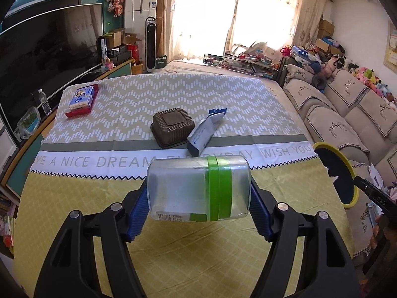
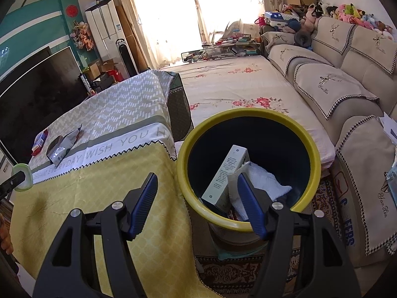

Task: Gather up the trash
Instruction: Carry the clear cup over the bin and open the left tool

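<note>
The left tool (image 1: 198,203) is clamped on a clear plastic jar with a green screw lid (image 1: 198,188), its ribbed blue pads (image 1: 137,213) pressing the jar's base on one side and the lidded end on the other, so the jar lies sideways between them, lifted clear above the yellow patterned cloth of the tabletop (image 1: 173,248). The jar looks empty and so probably light; its walls are stiff but smooth, likely slippery, and a hard squeeze could flex or crack thin plastic, so the end-to-end hold with ribbed pads seems sound as long as the jar does not pivot. The right tool (image 2: 198,206) stands apart with nothing between its pads, hanging over the near rim of the round yellow-rimmed dark bin (image 2: 307,149) just beside the tabletop's edge; inside lie a pale long carton (image 2: 223,173) and a white crumpled wad (image 2: 263,181). Further out on the cloth are a brown ribbed square plastic tub turned upside down (image 1: 172,126) and, touching it, a silver-and-blue foil pouch (image 1: 206,131): the tub is rigid and best pinched across opposite sides, the pouch limp and crinkly, best taken at one flattened end. A blue-and-red box (image 1: 82,100) sits well apart near the far left corner
</note>
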Demonstrator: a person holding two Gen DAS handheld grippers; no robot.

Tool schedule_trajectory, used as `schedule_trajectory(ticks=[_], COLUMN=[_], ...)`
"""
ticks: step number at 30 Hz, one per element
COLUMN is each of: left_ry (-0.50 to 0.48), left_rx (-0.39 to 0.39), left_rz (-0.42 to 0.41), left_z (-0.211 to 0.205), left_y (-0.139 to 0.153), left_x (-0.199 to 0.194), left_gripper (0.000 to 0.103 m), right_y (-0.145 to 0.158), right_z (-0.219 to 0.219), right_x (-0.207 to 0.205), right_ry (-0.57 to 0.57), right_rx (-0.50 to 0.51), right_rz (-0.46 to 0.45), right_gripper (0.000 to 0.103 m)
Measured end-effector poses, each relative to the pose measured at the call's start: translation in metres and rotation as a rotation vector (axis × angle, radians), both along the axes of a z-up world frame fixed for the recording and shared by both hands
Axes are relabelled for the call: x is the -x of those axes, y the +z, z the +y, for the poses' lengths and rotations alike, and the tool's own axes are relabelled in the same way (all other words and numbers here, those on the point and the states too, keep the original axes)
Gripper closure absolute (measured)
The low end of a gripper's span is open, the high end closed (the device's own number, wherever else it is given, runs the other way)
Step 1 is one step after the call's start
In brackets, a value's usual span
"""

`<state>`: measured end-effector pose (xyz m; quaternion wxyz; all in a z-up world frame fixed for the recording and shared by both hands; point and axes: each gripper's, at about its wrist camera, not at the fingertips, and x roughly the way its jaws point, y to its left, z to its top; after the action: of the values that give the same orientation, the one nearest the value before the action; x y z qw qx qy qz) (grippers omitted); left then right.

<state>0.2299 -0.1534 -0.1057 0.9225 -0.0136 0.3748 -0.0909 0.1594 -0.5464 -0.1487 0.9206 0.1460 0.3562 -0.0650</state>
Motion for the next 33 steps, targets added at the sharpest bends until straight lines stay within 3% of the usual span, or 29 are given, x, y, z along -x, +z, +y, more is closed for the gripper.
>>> schedule_trajectory(ticks=[12,21,33], left_ry=[-0.170,-0.361,-0.591], left_rx=[-0.038,-0.056,-0.061], left_rz=[-0.040,-0.037,0.007], left_z=[-0.079,-0.188,-0.337], left_y=[0.023,0.021,-0.003], left_x=[0.013,-0.006,-0.038], left_gripper=[0.033,0.033,0.033], right_y=[-0.004,-0.019,-0.029], right_z=[-0.037,-0.087,-0.125], right_x=[0.030,0.051,0.065], right_ry=[-0.062,-0.153,-0.218], right_rx=[-0.042,-0.073,-0.083], right_rz=[-0.028,-0.003,0.036], right_gripper=[0.039,0.039,0.039])
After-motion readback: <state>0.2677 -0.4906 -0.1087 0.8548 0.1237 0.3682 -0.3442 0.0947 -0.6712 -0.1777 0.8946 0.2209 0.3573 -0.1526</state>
